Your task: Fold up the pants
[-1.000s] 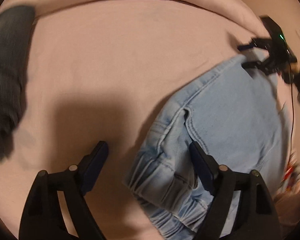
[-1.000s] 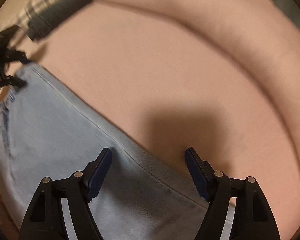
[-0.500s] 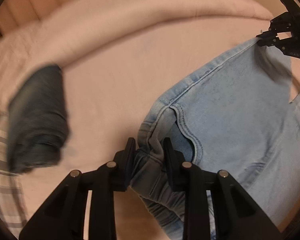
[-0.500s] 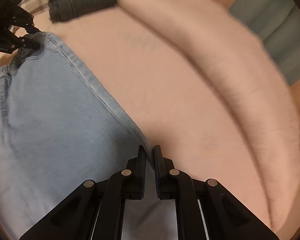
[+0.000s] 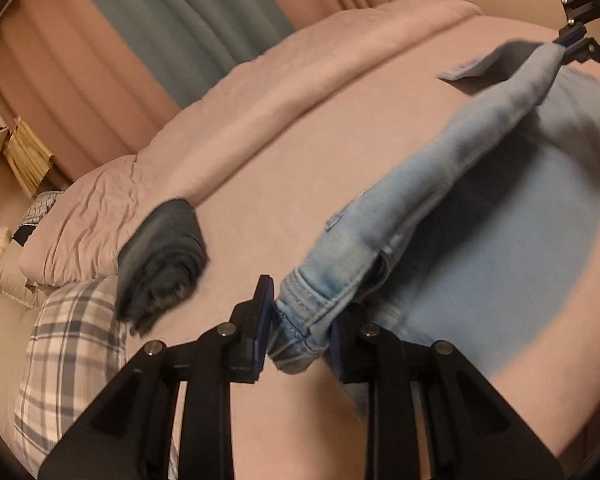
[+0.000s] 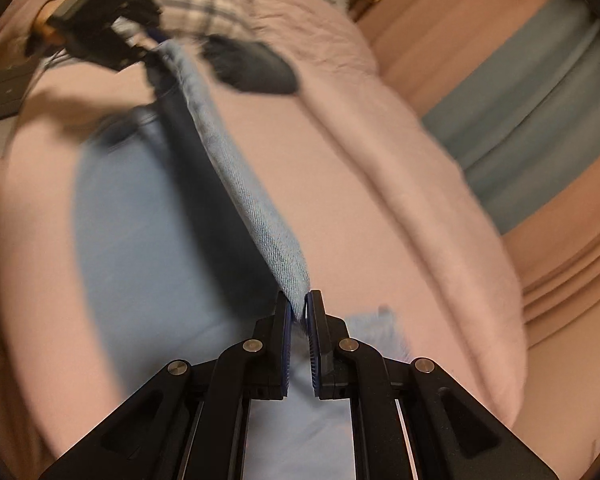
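Both grippers are clamped on the light-blue pants (image 5: 440, 184), one at each end of the same long edge. Left gripper (image 5: 300, 336) has the thick waistband corner bunched betw its pads; its jaws have just been closing, w/ denim between them. Right gripper (image 6: 299, 316) pinches the thin leg-end edge, jaws nearly together, also just closed on the cloth.

That edge is lifted off the bed (image 5: 300, 140) & stretched taut betw the two grips, rest of the pants hanging down onto the pink cover below. Frames are blurry, so can't tell how many layers lie underneath.

Progress, as I judge it: early-to-mid. Grab done, fold itself in hand but not laid down yet. Left: carry the lifted edge over, set it flat, release, prob more folds. A dark folded garment (image 5: 160, 256) sits nearby by the plaid pillow (image 5: 72, 340)
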The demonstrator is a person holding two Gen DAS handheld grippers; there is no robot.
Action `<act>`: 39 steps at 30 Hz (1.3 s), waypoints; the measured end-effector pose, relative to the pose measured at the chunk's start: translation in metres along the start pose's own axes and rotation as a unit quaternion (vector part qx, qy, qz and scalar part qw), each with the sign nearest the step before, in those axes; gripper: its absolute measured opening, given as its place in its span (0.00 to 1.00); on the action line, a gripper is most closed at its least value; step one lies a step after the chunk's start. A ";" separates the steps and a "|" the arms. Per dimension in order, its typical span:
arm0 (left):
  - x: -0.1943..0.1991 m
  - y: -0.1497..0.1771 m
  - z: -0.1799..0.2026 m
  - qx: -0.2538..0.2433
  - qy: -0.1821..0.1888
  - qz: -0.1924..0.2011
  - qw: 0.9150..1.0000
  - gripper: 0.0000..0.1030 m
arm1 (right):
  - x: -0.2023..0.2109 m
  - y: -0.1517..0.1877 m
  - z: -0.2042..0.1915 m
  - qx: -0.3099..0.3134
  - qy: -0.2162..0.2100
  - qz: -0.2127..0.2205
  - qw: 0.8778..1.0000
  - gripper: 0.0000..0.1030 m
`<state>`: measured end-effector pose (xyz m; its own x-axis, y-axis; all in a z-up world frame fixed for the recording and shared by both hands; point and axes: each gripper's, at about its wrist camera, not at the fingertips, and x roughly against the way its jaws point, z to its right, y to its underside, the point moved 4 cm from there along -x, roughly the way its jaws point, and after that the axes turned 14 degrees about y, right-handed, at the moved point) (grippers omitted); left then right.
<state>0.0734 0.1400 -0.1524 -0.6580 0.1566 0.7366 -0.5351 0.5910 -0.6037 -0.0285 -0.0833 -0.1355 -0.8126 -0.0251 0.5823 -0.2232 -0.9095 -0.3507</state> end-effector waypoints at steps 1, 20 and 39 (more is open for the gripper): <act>-0.004 0.009 0.007 -0.011 0.005 -0.010 1.000 0.25 | 0.003 0.010 -0.003 0.005 -0.008 -0.007 1.000 0.08; -0.105 -0.061 -0.121 0.030 -0.124 -0.023 0.992 0.27 | -0.120 -0.070 0.087 -0.065 0.106 -0.004 0.992 0.04; -0.051 0.066 -0.003 -0.157 -0.108 -0.034 0.981 0.27 | -0.045 0.011 -0.063 0.131 -0.049 -0.028 0.990 0.04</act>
<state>0.0736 0.1733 -0.2291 -0.7414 -0.0434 0.6697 -0.4147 0.8142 -0.4063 -0.0284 -0.0658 -0.2115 -0.7435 -0.0006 0.6688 -0.1085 -0.9867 -0.1214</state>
